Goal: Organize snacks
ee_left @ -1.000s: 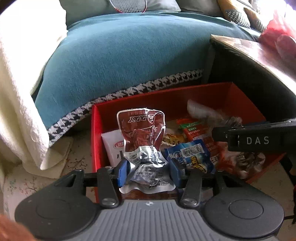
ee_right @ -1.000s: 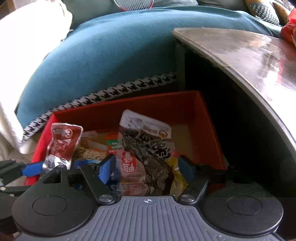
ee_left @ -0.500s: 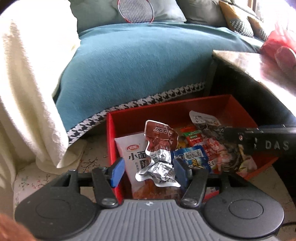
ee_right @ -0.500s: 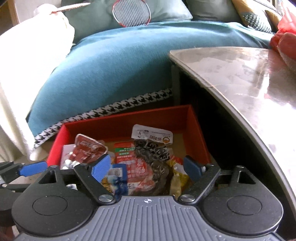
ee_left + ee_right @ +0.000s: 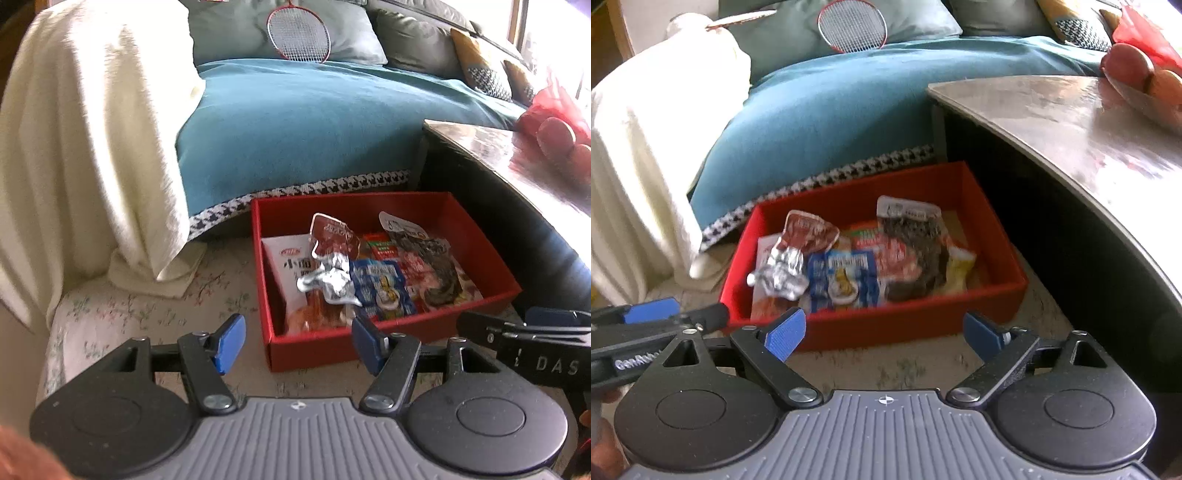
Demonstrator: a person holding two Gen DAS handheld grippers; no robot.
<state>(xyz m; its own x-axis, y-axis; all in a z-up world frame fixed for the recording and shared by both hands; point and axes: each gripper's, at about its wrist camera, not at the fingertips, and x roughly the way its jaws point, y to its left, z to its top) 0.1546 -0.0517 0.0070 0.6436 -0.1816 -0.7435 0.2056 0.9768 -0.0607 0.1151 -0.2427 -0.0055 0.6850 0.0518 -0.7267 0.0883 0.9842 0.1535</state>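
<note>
An open red cardboard box (image 5: 491,266) sits on the floral carpet (image 5: 155,317) beside the teal-draped sofa (image 5: 295,133) and holds the snack packets. A brown-and-silver foil pouch (image 5: 330,258) lies crumpled at about 9 o'clock in the heap, on a white packet with red lettering (image 5: 288,269). A blue wrapped snack (image 5: 380,286) lies just beside it toward 6 o'clock, and a dark seaweed-patterned bag (image 5: 916,243) leans at 1 o'clock. The left gripper (image 5: 297,343) and the right gripper (image 5: 884,334) both hover in front of the box — jaws spread wide, gripping nothing.
</note>
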